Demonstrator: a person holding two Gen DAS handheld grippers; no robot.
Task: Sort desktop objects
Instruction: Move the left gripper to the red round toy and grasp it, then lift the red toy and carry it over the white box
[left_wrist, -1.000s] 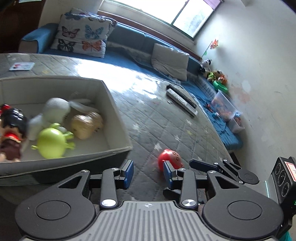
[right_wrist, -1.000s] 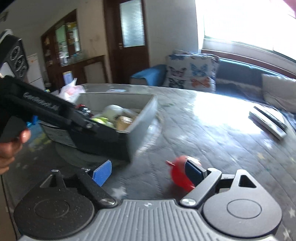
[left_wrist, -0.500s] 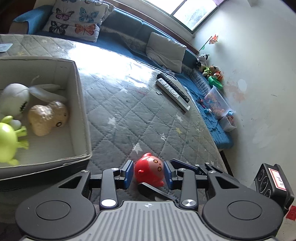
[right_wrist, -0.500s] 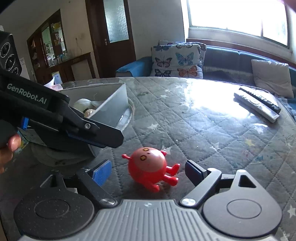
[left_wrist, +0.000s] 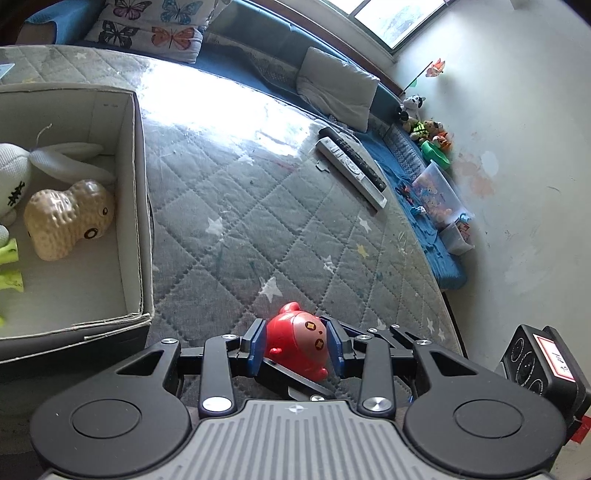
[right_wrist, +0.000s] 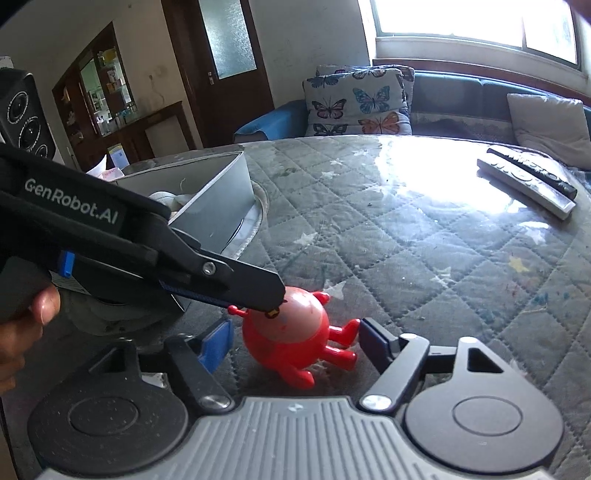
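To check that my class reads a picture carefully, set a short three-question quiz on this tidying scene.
1. True or false: the red toy lies inside the box.
2. Which of these is in the box? A) the peanut-shaped toy B) a pillow C) a cup
3. Fill in: ___ remotes lie side by side on the table.

Key: 1. False, it sits on the table outside the box. 2. A. 3. Two, one light and one dark.
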